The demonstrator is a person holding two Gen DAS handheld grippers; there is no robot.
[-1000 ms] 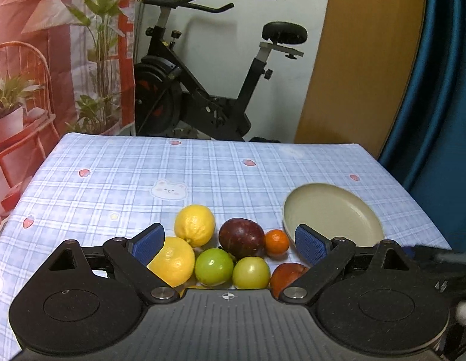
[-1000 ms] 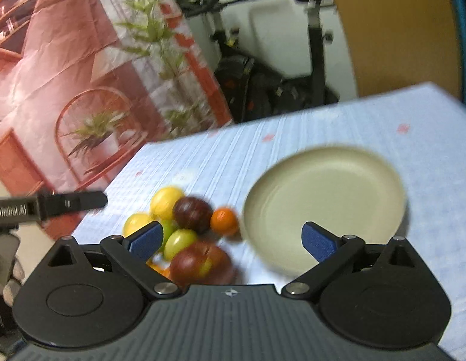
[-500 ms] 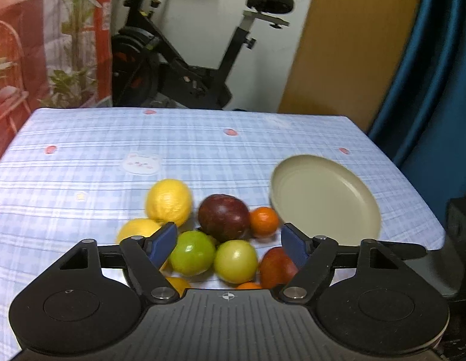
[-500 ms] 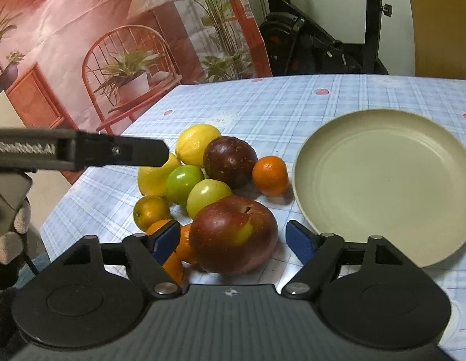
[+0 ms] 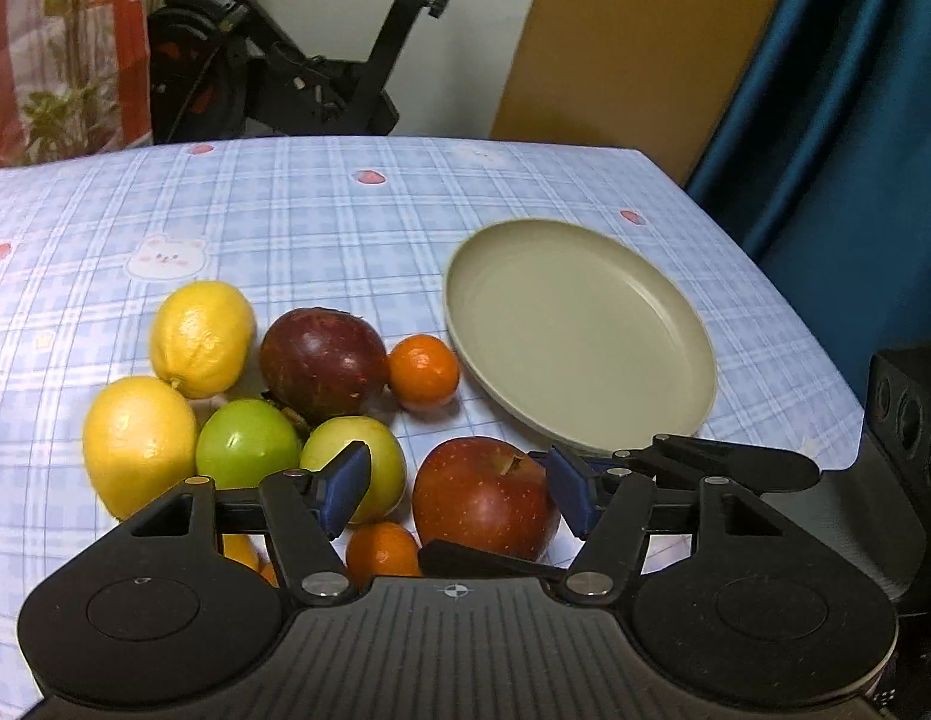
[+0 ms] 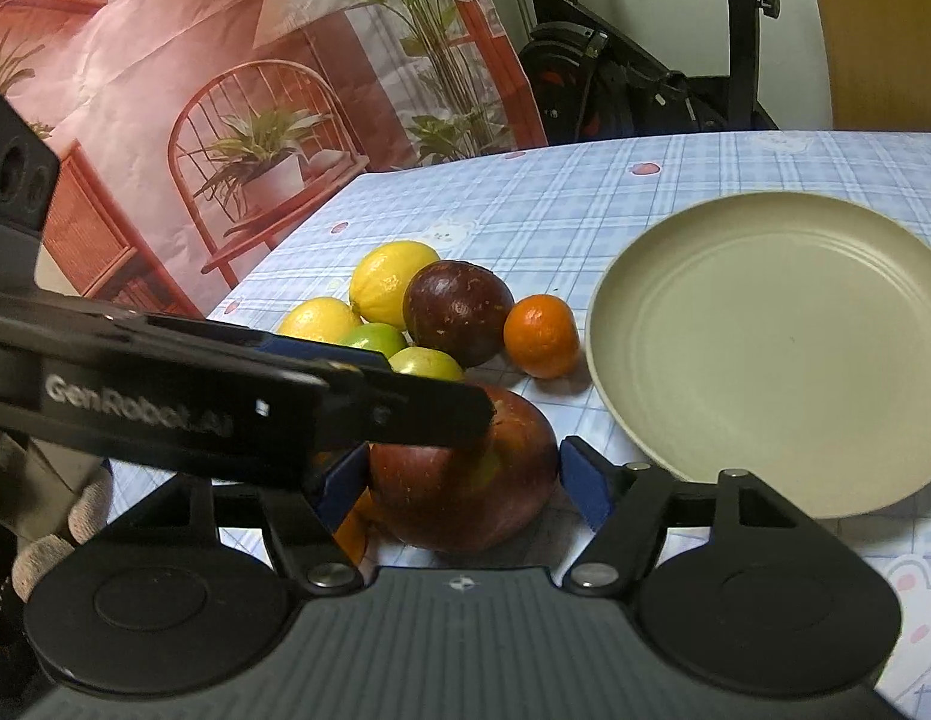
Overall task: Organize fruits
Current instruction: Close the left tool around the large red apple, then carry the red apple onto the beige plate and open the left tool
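A red apple (image 5: 483, 498) lies at the near edge of a fruit pile on the checked tablecloth. My right gripper (image 6: 464, 483) straddles the apple (image 6: 465, 480); its jaws are closing and both blue pads lie against the apple's sides. My left gripper (image 5: 458, 492) hovers over the same apple, jaws closing, with a gap at its left pad. One left finger (image 6: 405, 408) crosses the apple's top. The pile also holds two lemons (image 5: 201, 336), a dark purple fruit (image 5: 324, 363), green fruits (image 5: 246, 444) and small oranges (image 5: 423, 369). The beige plate (image 5: 585, 330) holds no fruit.
The plate (image 6: 765, 348) sits just right of the pile, near the table's right edge (image 5: 765, 282). An exercise bike (image 5: 297, 78), a wooden panel and a blue curtain (image 5: 825, 120) stand behind the table. A gloved hand (image 6: 51, 540) shows at lower left.
Both grippers sank toward the fruit pile and their jaws narrowed. The right pads came in around the red apple. The left gripper's finger slid across the right wrist view over the apple.
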